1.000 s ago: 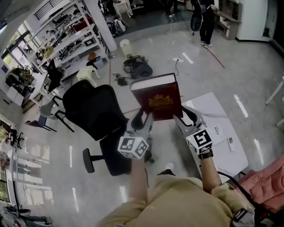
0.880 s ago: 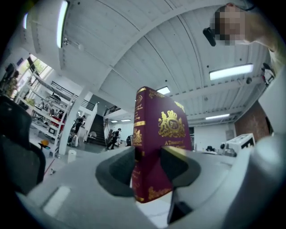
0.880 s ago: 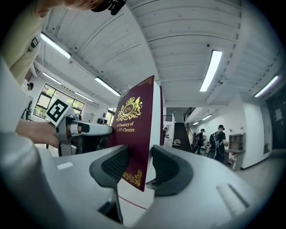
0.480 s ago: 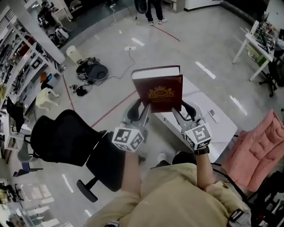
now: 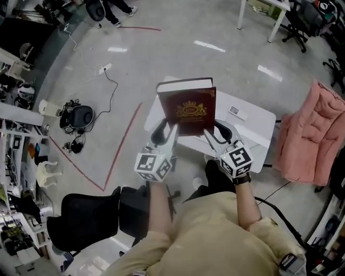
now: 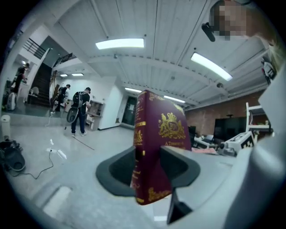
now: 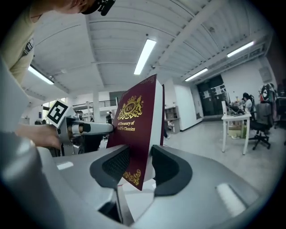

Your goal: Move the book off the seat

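Observation:
A thick maroon book [image 5: 186, 109] with a gold crest is held upright in the air between my two grippers, above the white table [image 5: 253, 114]. My left gripper [image 5: 165, 131] is shut on its lower left corner, near the spine [image 6: 139, 152]. My right gripper [image 5: 213, 132] is shut on the lower right corner, with the cover [image 7: 134, 120] between its pads. The left gripper [image 6: 149, 169] and the right gripper [image 7: 136, 169] each show the book pinched between dark fingers. The black office chair [image 5: 89, 220] with the seat stands behind me at the lower left, apart from the book.
A pink garment [image 5: 308, 135] hangs to the right of the table. A small white device [image 5: 235, 111] lies on the tabletop. Cables and gear [image 5: 75, 116] lie on the grey floor at the left, and more desks and chairs [image 5: 302, 16] stand at the far right.
Both grippers have swung the book away from the black chair to over the white table. The chair has dropped from the middle left of the view to the lower left.

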`<state>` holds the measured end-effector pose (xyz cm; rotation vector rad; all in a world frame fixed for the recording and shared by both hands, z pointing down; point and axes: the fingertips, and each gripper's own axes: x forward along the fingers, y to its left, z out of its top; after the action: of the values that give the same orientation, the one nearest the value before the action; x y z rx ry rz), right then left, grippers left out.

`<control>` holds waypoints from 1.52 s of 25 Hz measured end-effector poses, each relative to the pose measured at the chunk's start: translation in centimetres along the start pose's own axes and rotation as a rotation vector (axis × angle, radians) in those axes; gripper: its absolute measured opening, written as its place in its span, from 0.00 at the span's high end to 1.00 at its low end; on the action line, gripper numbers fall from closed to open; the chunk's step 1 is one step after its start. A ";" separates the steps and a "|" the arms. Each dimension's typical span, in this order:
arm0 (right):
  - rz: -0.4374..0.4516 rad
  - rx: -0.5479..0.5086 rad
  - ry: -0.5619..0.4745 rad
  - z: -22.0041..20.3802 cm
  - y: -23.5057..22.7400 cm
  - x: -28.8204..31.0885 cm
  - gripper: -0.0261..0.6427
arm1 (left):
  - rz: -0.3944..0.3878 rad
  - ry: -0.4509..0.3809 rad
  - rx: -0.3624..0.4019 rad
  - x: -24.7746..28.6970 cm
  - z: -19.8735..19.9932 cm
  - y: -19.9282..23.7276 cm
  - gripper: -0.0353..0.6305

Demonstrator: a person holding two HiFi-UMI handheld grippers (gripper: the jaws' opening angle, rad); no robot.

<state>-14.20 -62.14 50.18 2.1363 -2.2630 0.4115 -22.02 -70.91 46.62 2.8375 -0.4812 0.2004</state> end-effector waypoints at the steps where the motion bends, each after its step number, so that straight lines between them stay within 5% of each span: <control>1: -0.020 0.030 0.015 -1.2 -2.3 0.1 0.72 | -0.018 0.034 -0.004 2.5 -1.2 -0.2 0.70; 5: -0.086 0.161 0.068 -6.4 -10.3 1.0 0.73 | -0.075 0.156 -0.024 11.6 -6.3 -0.5 0.70; 12: -0.180 0.359 0.195 -20.0 -17.6 3.2 0.73 | -0.157 0.371 -0.067 20.5 -19.8 1.5 0.71; 20: -0.211 0.666 0.396 -35.6 -19.9 2.7 0.73 | -0.183 0.641 -0.170 24.9 -36.3 2.8 0.72; 25: -0.226 0.734 0.485 -46.0 -22.1 5.9 0.73 | -0.163 0.727 -0.186 27.6 -46.9 6.4 0.72; 32: -0.244 0.828 0.559 -53.8 -19.9 6.0 0.73 | -0.116 0.812 -0.207 25.1 -55.3 8.1 0.73; 38: -0.264 0.824 0.574 -51.8 -19.9 5.6 0.78 | -0.074 0.829 -0.235 24.1 -53.9 8.9 0.72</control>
<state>-4.22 -58.53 104.90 2.1015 -1.5878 1.8997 -7.46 -71.73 104.49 2.2585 -0.1909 1.1467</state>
